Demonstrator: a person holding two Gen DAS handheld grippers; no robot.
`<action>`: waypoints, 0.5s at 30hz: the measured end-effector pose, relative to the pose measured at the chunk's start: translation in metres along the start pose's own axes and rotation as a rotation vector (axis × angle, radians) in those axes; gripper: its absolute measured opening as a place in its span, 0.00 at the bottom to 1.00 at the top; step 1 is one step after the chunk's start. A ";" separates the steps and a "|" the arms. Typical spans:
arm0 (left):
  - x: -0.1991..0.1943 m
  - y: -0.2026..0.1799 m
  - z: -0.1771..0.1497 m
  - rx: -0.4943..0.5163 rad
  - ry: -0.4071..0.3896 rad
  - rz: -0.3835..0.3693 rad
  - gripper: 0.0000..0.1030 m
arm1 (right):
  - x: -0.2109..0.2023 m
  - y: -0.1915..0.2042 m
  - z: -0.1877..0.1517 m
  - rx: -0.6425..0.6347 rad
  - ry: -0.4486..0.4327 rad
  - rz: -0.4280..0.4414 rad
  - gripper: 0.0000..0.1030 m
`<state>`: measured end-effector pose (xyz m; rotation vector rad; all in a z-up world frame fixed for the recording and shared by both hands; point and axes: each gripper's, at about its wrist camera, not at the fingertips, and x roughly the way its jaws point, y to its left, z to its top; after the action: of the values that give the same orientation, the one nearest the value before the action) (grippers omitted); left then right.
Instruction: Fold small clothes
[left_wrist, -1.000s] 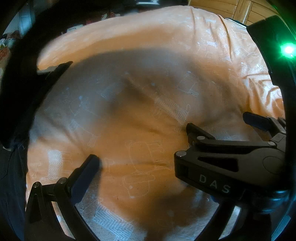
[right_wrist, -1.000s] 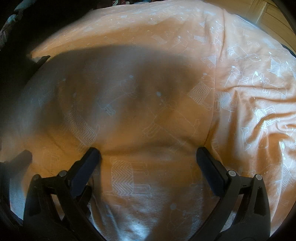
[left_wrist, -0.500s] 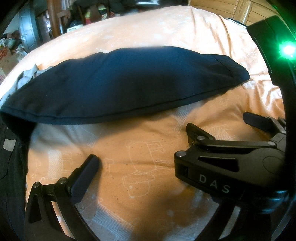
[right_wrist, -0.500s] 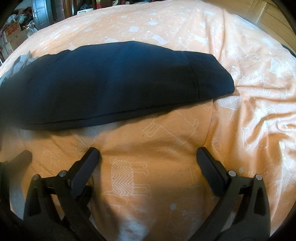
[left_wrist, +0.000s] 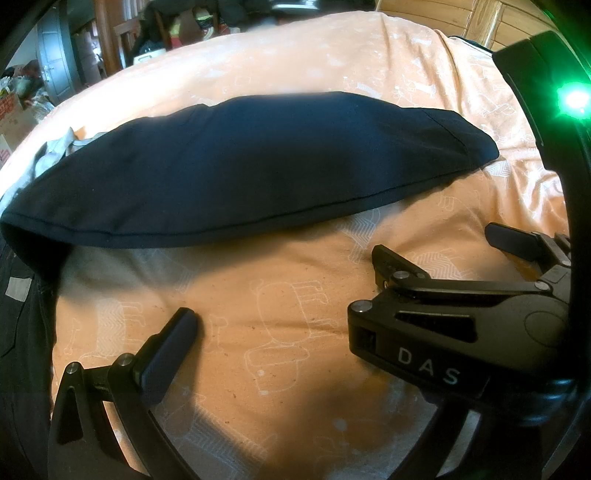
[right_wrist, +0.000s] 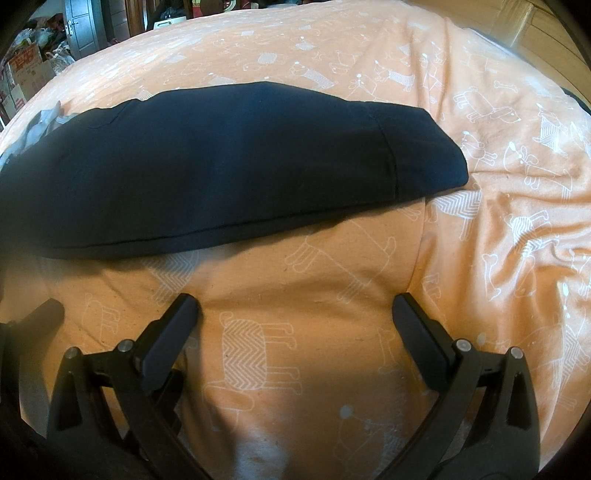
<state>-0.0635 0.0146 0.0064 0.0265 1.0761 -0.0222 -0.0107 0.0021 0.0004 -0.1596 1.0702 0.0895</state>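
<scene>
Both pairs of fingers are spread wide and hold nothing. The right gripper (right_wrist: 295, 321) hovers over the orange bedsheet (right_wrist: 498, 155), short of the near hem of the dark navy garment (right_wrist: 221, 162); the left gripper (left_wrist: 280, 317) has only 1 finger in plain view, with the other tool crossing in front. The garment lies flat across the bed towards its left edge, partly over a grey cloth (left_wrist: 55, 155). A good next fold likely needs each gripper to pinch 1 hem corner, lifting evenly.

Dark navy garment (left_wrist: 251, 166) flat on orange sheet (left_wrist: 280, 332); right gripper (left_wrist: 436, 247) fingers spread, empty.
</scene>
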 end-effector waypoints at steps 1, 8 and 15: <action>0.000 0.000 0.000 0.000 -0.001 -0.001 1.00 | -0.001 0.000 0.000 0.000 0.000 0.000 1.00; 0.000 0.000 0.001 -0.003 -0.006 -0.003 1.00 | 0.000 0.000 -0.001 0.000 -0.007 -0.001 1.00; -0.001 0.000 0.002 -0.009 -0.017 0.002 1.00 | -0.001 -0.001 -0.001 0.000 -0.017 -0.001 1.00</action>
<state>-0.0621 0.0149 0.0082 0.0191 1.0592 -0.0153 -0.0121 0.0013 0.0009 -0.1587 1.0532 0.0900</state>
